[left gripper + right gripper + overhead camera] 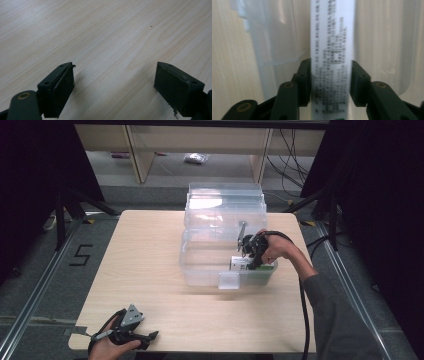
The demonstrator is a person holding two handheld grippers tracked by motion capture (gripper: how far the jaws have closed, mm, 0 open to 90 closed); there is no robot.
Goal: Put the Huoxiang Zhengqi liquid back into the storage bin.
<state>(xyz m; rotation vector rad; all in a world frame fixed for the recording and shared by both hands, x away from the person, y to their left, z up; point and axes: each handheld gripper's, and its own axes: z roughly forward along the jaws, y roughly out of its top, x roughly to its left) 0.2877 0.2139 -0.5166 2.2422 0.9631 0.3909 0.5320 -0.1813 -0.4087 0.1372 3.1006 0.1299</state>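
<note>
The right gripper (331, 82) clasps the white box (332, 62) inside the clear bin (200, 270); loosened unevenly, the box may topple, while the left gripper (113, 85) rests agape.

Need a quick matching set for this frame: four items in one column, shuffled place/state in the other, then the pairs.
Items:
1. left gripper
2. right gripper
3. white box
4. clear bin

Place or state:
A. between two black fingers, printed side facing the camera
B. on the table's far half, lid tipped back
C. open over bare wood near the table's front edge
D. reaching down into the bin

Pairs: 1-C, 2-D, 3-A, 4-B
</note>
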